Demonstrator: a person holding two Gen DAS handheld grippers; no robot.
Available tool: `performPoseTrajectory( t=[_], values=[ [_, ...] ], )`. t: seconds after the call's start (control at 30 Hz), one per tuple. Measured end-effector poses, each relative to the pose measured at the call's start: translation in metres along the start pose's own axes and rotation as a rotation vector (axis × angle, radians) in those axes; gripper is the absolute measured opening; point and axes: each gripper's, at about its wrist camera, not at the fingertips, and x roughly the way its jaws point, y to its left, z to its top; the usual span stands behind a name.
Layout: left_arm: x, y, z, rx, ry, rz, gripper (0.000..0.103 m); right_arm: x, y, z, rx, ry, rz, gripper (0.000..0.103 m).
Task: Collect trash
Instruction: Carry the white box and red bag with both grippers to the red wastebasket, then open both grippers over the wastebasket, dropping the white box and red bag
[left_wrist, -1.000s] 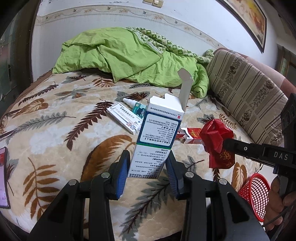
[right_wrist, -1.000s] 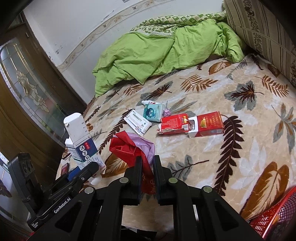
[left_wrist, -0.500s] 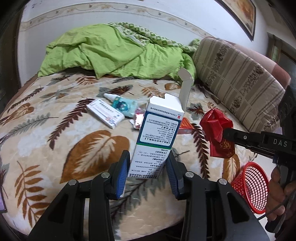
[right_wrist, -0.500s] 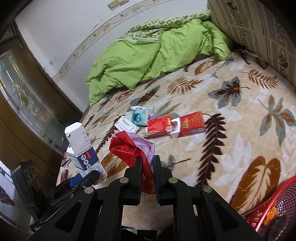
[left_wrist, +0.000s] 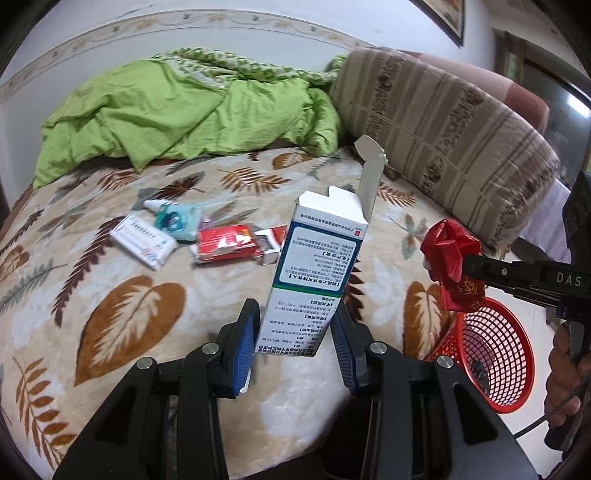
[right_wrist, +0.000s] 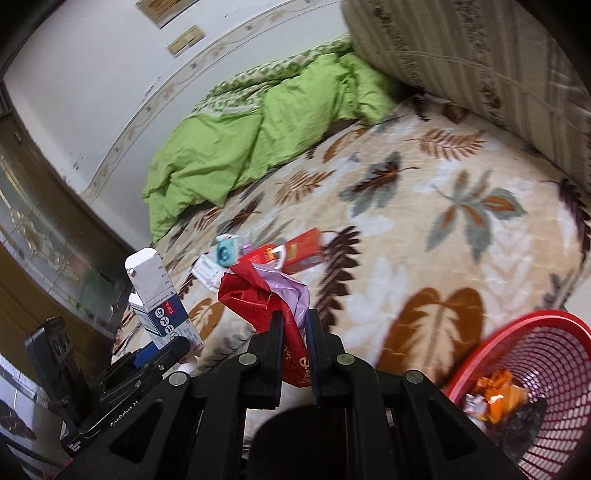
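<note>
Two grippers have both swung sideways across the bed since a second ago, and the red plastic mesh waste basket (left_wrist: 491, 354), then only a sliver at the frame edge, now shows most of its rim and wall beside the bed's near right corner. The grips themselves are unchanged.

On the left, the left gripper (left_wrist: 295, 347) has its blue ribbed pads closed narrowly against the lower sides of a tall white-and-blue cardboard medicine box (left_wrist: 314, 273), held upright over the bed's near edge with its top flap standing open. Behind it, toward the middle of the plush beige leaf-patterned blanket (left_wrist: 122, 317), lie a flat white cardboard carton (left_wrist: 142, 242), a small teal-labelled dropper bottle (left_wrist: 173, 218) and a glossy red cigarette pack (left_wrist: 227, 243), close together. A crumpled lime-green quilt (left_wrist: 192, 110) is heaped at the far edge, and a striped brown bolster cushion (left_wrist: 443, 140) runs along the right edge.

On the right, the right gripper (right_wrist: 293, 332) is nearly closed, pinching a crinkled red plastic bag (right_wrist: 258, 295) with a pale lilac lining, which hangs in the air just left of and above the basket's rim. Orange and silver wrappers (right_wrist: 495, 395) lie in the basket's bottom.
</note>
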Motion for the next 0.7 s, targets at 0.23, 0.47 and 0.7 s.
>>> performPoseTrajectory(
  t=[0.23,0.47,0.7],
  values=[
    [0.007,-0.030,0.005,0.071,0.007,-0.026,0.038,-0.029,-0.030,-0.005,0.044,-0.031,-0.050,0.012],
    [0.013,-0.059,0.007,0.129,0.017,-0.061,0.038,-0.057,-0.060,-0.015,0.103,-0.055,-0.104,0.012],
    [0.018,-0.090,0.007,0.188,0.028,-0.100,0.038,-0.082,-0.082,-0.020,0.145,-0.086,-0.149,0.012]
  ],
)
